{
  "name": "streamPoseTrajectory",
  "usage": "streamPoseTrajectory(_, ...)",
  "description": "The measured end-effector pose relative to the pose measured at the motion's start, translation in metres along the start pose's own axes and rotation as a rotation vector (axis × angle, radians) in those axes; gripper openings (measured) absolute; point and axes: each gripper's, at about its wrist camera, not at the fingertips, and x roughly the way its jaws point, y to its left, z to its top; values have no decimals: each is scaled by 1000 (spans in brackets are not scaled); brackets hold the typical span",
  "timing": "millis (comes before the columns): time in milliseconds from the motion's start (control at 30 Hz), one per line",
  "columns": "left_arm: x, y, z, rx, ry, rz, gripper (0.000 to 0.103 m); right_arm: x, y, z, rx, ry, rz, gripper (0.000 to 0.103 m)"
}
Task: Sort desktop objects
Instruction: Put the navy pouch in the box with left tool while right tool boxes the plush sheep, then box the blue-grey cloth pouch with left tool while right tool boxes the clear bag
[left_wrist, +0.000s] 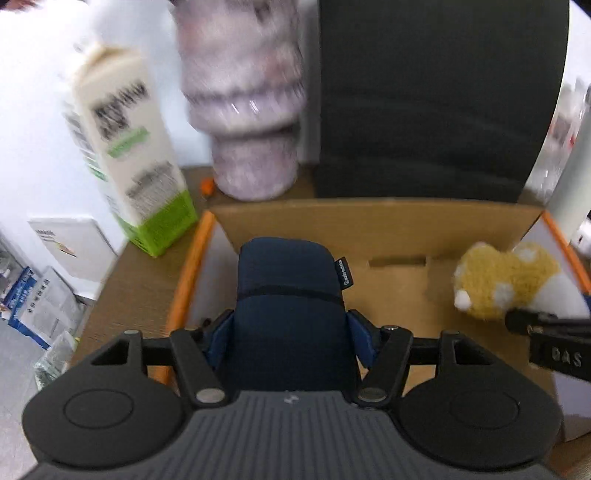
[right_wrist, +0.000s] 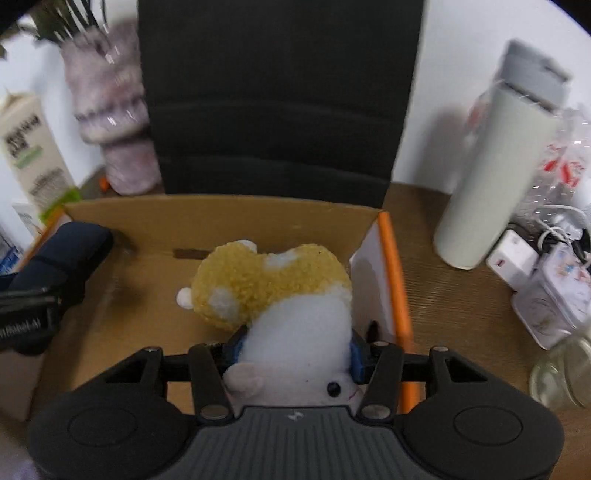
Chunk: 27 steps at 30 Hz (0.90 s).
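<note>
An open cardboard box (left_wrist: 369, 218) with orange edges lies below both grippers. My left gripper (left_wrist: 290, 325) is shut on a navy blue pouch (left_wrist: 288, 266), its pads pressing on both sides, and holds it over the box's left half. My right gripper (right_wrist: 295, 347) is shut on a yellow and white plush hamster (right_wrist: 273, 280), squeezing its white belly, over the right half of the box (right_wrist: 221, 218). In each wrist view the other hand's load shows at the edge: the plush (left_wrist: 506, 280) on the right and the pouch (right_wrist: 62, 254) on the left.
A cream and green carton (left_wrist: 125, 147) and a mauve ribbed vase (left_wrist: 251, 110) stand behind the box on the left, with a black panel (left_wrist: 436, 92) behind it. Right of the box are a pale bottle (right_wrist: 491, 166), a white charger (right_wrist: 511, 258), a small tin (right_wrist: 557, 295) and a glass jar (right_wrist: 565, 373).
</note>
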Motion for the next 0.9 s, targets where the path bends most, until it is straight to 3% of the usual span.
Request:
streamPoseTrajectory(67, 15, 4, -1, -18, 44, 2, 72, 11, 8, -1, -45, 7, -66, 58)
streamPoseTrajectory(133, 12, 5, -1, 10, 9, 11, 80, 18, 16, -1, -122, 21, -102, 67)
streamPoseTrajectory(200, -1, 12, 4, 2, -11, -5, 83, 13, 19, 0, -161, 21, -118, 67)
streamPoseTrajectory(367, -76, 34, 10, -36, -103, -74, 94, -46, -4, 8, -69, -71, -38, 72)
streamPoseTrajectory(433, -108, 45, 5, -77, -139, -87, 98, -75, -10, 3, -53, -114, -8, 80)
streamPoseTrajectory(533, -159, 65, -24, -99, -210, -214, 103, -120, -13, -25, -76, -194, 41, 82)
streamPoseTrajectory(600, -187, 74, -47, -83, -253, -258, 103, -145, -14, -51, -82, -226, 79, 82)
streamPoseTrajectory(800, -250, 82, -136, -117, -368, -281, 103, -193, -12, -140, -22, -264, 168, 82)
streamPoseTrajectory(900, -262, 87, -191, -155, -378, -296, 103, -214, -6, -201, 11, -310, 233, 82)
